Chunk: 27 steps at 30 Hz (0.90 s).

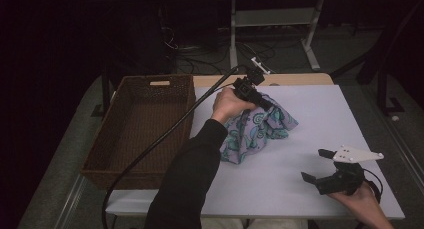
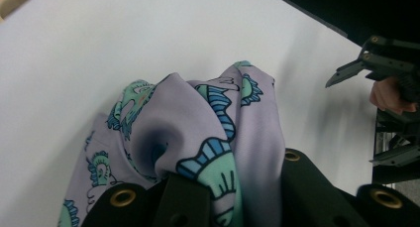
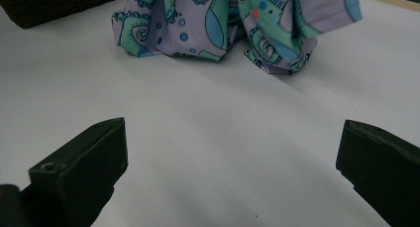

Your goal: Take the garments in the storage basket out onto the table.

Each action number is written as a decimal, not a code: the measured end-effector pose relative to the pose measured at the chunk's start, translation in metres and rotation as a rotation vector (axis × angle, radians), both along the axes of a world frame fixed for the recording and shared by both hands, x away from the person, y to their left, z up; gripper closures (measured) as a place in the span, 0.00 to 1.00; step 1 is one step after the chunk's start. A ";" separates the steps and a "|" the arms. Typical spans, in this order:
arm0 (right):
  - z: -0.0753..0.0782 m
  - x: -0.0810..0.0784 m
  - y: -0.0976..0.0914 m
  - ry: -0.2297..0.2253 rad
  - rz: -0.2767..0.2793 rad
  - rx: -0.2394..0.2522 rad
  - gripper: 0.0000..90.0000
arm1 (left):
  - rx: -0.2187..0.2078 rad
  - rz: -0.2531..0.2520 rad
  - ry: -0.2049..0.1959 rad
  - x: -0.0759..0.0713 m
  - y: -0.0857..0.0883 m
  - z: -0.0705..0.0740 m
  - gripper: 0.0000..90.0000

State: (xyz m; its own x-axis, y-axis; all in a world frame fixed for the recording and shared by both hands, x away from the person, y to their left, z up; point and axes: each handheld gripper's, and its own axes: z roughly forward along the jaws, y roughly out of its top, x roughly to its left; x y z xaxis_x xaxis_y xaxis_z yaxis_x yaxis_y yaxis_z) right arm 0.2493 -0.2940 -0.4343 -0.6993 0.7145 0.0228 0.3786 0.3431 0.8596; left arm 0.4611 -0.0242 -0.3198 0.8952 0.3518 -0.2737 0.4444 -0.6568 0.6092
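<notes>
A lilac cloth printed with teal and blue creatures is bunched up in the middle of the white table. My left gripper points down into the top of the bunch. In the left gripper view a fold of the cloth is pinched between the jaws of my left gripper, which is shut on it. My right gripper lies near the table's front right edge, open and holding nothing, apart from the cloth. Seen from my right gripper, the cloth hangs in folds down to the table farther off.
A brown wicker basket stands at the table's left side, right beside the cloth; its corner appears in the right gripper view. The left gripper's cable crosses over the basket. Beyond the table are table legs and cables on the floor.
</notes>
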 end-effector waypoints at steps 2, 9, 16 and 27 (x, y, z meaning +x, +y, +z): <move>0.000 0.000 0.000 0.001 -0.001 0.000 0.00 | 0.003 0.008 0.010 0.000 -0.001 -0.007 0.91; 0.000 0.000 0.000 0.000 0.000 0.000 0.00 | 0.015 0.015 0.031 -0.003 -0.004 -0.029 0.85; 0.000 0.000 0.001 0.002 0.001 -0.002 0.00 | 0.060 -0.002 0.029 -0.010 -0.007 -0.047 0.73; 0.000 -0.001 0.001 0.003 0.003 -0.005 0.00 | 0.042 0.064 -0.034 -0.023 -0.008 -0.040 0.36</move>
